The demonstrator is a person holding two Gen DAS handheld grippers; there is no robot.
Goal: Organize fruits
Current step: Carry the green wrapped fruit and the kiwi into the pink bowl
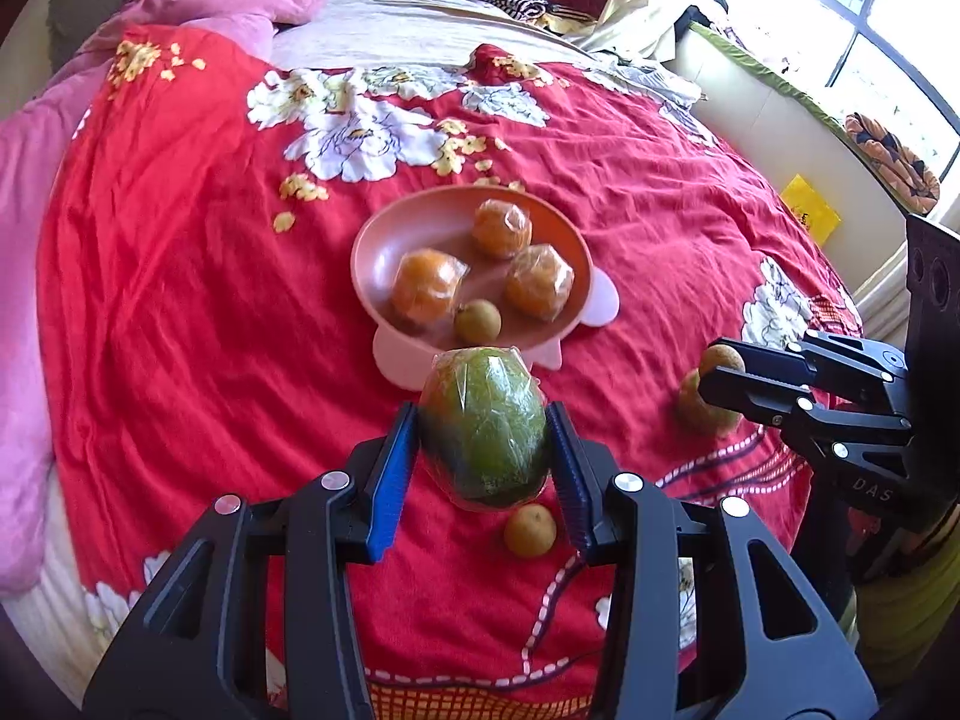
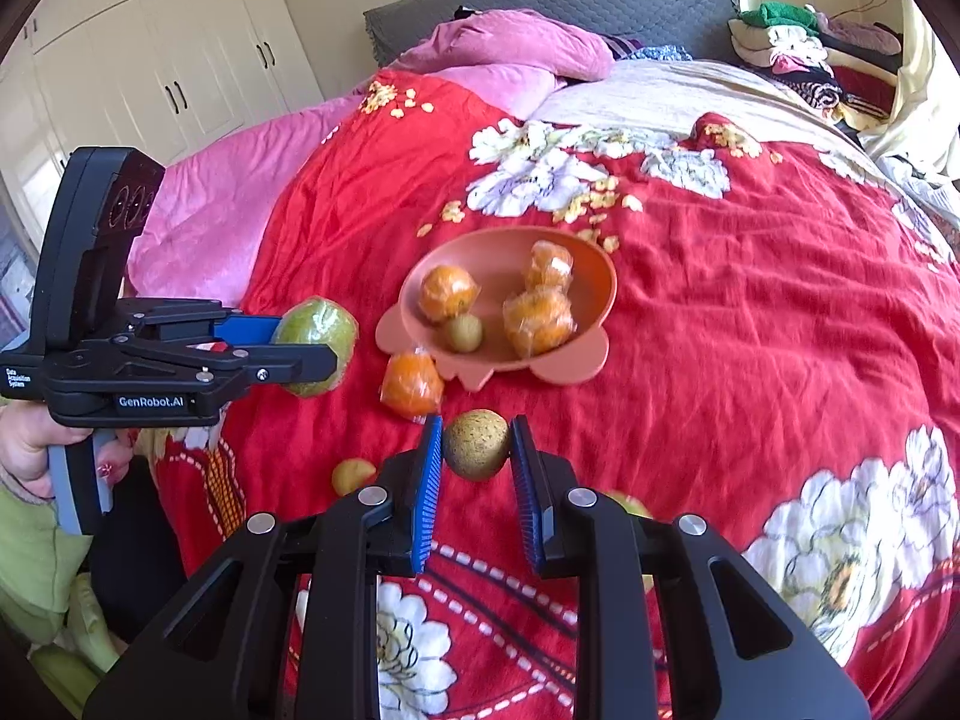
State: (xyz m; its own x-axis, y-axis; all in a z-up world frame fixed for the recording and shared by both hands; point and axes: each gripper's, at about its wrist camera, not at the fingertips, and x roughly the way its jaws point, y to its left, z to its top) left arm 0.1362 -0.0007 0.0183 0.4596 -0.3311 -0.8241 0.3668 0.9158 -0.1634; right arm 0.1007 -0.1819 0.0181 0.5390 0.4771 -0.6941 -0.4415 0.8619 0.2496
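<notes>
1. With both loads off the bedspread (image 1: pixel 180 240), slip is the main risk: left gripper (image 1: pixel 483 450) clamps a film-wrapped green fruit (image 1: pixel 485 426) at mid-body; glossy film could let it slide out.
2. Right gripper (image 2: pixel 476 450) pinches a small round brown fruit (image 2: pixel 476 444) near the pad tips only; it may pop free.
3. Pink bowl (image 2: pixel 594 276), ahead of both, holds three wrapped oranges (image 2: pixel 447 293) and a small fruit; a drop could knock them.
4. Loose wrapped orange (image 2: pixel 413 384) lies just beside the bowl's near rim, in the approach path; two small fruits (image 2: pixel 353 475) lie nearer still.
</notes>
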